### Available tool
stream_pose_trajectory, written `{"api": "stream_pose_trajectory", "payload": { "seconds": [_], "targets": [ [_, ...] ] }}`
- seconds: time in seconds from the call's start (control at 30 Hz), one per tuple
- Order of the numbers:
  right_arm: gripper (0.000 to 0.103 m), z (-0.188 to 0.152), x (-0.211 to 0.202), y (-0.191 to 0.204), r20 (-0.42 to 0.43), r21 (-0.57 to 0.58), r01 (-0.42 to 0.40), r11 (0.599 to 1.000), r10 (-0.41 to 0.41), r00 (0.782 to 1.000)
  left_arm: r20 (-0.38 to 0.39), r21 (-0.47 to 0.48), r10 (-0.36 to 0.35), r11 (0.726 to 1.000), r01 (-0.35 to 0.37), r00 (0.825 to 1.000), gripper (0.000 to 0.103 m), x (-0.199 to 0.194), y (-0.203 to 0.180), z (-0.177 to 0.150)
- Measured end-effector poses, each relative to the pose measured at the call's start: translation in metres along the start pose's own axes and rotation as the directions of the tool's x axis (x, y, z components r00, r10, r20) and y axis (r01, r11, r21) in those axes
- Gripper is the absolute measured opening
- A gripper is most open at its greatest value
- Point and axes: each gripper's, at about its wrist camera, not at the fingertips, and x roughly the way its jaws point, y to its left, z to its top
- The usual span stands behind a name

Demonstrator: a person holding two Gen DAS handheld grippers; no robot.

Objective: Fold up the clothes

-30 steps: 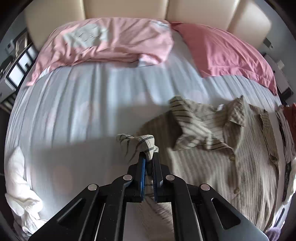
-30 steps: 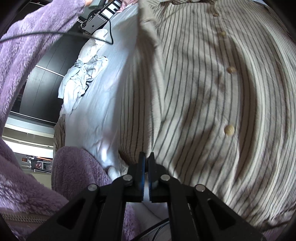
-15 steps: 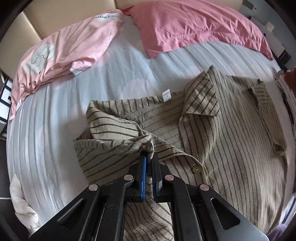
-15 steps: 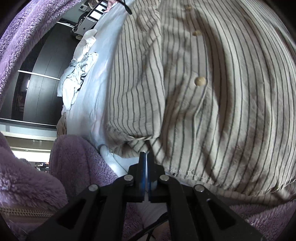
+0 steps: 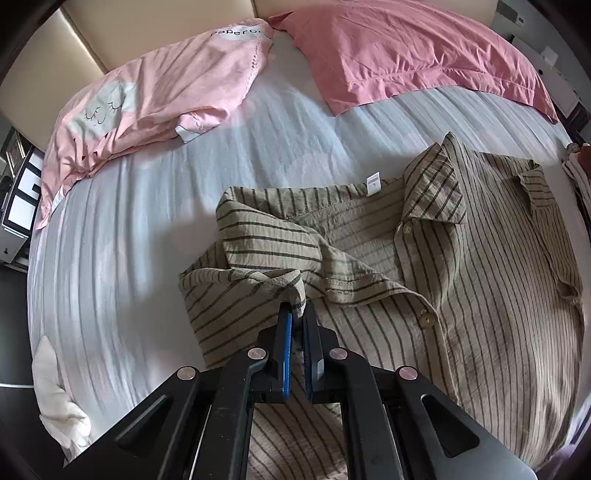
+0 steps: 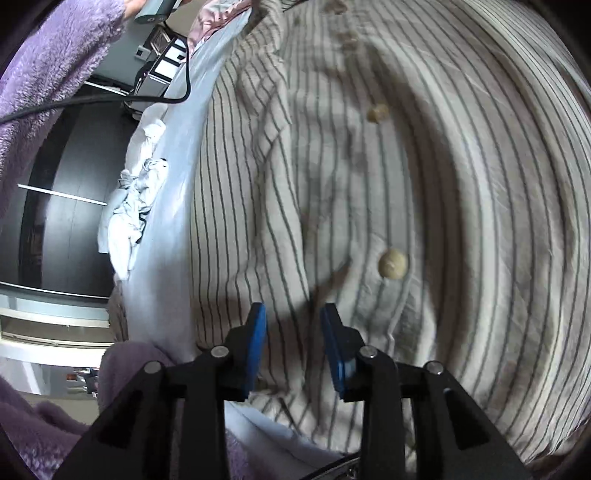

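My claws over the striped shirt on the bed

My left claw (image 5: 297,314) was clamped on a fold of the striped shirt (image 5: 461,280), which lay on the pale blue sheet (image 5: 122,258) from centre out to 3 o'clock; my right claw (image 6: 293,325) had just been opening, its jaws apart above the shirt front with nothing pinched. Farther off, at 11 and 1 o'clock, lay two pink pillows (image 5: 155,99).

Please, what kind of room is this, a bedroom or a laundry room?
Most likely a bedroom. The striped shirt lies on a bed with a pale blue sheet, two pink pillows sit at its far end, and a padded beige headboard stands behind them.
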Motion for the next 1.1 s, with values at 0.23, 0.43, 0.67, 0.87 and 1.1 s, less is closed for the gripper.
{"api": "stream_pose_trajectory", "payload": {
  "seconds": [0.23, 0.43, 0.67, 0.87, 1.1],
  "targets": [
    [0.003, -0.003, 0.014, 0.021, -0.038, -0.062, 0.092, 0.994, -0.095, 0.995, 0.025, -0.040, -0.006, 0.999, 0.007, 1.000, 0.005, -0.011, 0.013, -0.005],
    [0.001, -0.010, -0.008, 0.046, -0.030, -0.093, 0.106, 0.990, -0.109, 0.994, 0.044, -0.031, 0.012, 0.999, -0.010, 0.999, 0.005, -0.018, 0.014, -0.005],
    [0.001, -0.027, -0.041, 0.047, -0.069, -0.102, 0.019, 0.995, -0.026, 0.997, 0.058, 0.002, -0.002, 1.000, 0.002, 0.998, 0.005, -0.021, -0.002, 0.004],
    [0.001, -0.044, -0.039, 0.032, -0.117, -0.058, 0.003, 0.998, -0.010, 0.993, 0.022, 0.070, 0.016, 0.997, -0.018, 1.000, 0.005, -0.003, -0.039, 0.014],
    [0.001, -0.046, -0.024, 0.035, -0.139, -0.067, -0.075, 0.995, 0.065, 0.988, -0.015, 0.076, 0.079, 0.994, -0.077, 0.997, 0.005, 0.004, -0.031, 0.011]
  ]
}}
